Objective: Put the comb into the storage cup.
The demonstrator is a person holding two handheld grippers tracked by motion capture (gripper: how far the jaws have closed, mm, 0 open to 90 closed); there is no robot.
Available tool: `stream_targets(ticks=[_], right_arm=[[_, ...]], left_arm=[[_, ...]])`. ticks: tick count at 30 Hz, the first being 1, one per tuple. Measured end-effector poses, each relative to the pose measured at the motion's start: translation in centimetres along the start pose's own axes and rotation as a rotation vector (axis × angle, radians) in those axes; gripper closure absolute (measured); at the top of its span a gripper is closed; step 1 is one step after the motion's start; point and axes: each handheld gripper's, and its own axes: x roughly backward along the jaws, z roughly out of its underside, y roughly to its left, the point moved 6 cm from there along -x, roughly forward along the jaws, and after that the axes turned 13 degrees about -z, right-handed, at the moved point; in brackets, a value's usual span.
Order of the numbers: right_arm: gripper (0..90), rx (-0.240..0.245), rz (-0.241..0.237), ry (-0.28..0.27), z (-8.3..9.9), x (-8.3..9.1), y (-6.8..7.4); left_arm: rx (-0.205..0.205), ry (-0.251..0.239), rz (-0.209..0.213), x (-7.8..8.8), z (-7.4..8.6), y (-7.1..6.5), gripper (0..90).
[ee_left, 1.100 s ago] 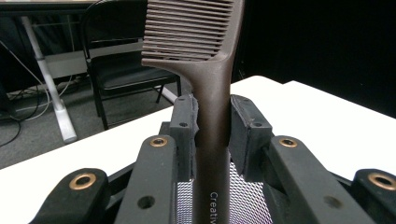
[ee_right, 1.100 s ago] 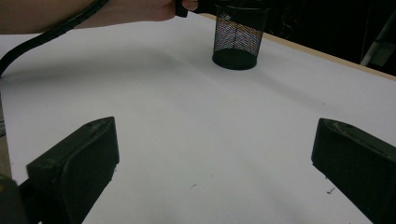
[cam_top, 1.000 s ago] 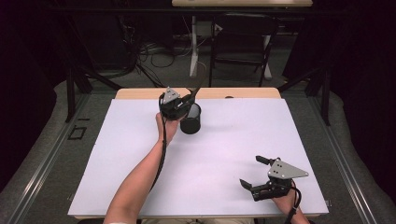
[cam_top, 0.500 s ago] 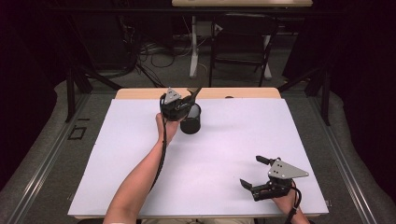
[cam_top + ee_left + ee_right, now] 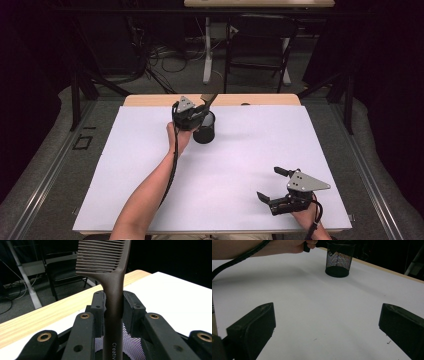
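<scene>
Wide bare sheet, one cluster in the upper middle

The white table cover (image 5: pixel 240 165) lies bare through the centre, left and upper right of the high view. In the upper middle the mesh cup (image 5: pixel 204 128) stands with the left gripper (image 5: pixel 192 114) and its comb (image 5: pixel 208 99) over it; that forearm slants across the lower left. The right gripper (image 5: pixel 272 186) occupies the lower right corner.

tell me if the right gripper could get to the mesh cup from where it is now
Probably yes: bare white table lies between the open right gripper and the mesh cup, though the left gripper holds a comb over it.
</scene>
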Motion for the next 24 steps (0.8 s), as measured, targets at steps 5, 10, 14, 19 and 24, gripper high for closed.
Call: stream_targets(ticks=[5,10,14,19,24], right_arm=[[0.4,-0.001,0.0,0.0,0.0,-0.02,0.0],[0.4,-0.003,-0.001,0.001,0.02,-0.03,0.01],[0.4,-0.001,-0.001,0.0,0.0,-0.01,0.0],[0.4,-0.001,-0.001,-0.001,0.01,-0.02,-0.01],[0.4,-0.003,0.0,0.001,0.03,-0.04,-0.03]], left_arm=[[-0.002,0.006,0.003,-0.03,0.11,-0.12,72.4],[-0.014,0.017,0.005,-0.07,0.18,-0.37,72.4],[-0.029,0.027,0.0,-0.13,0.31,-0.44,72.4],[-0.043,0.046,-0.004,-0.24,0.6,-0.46,72.4],[-0.041,0.058,-0.007,-0.3,0.81,-0.42,72.4]])
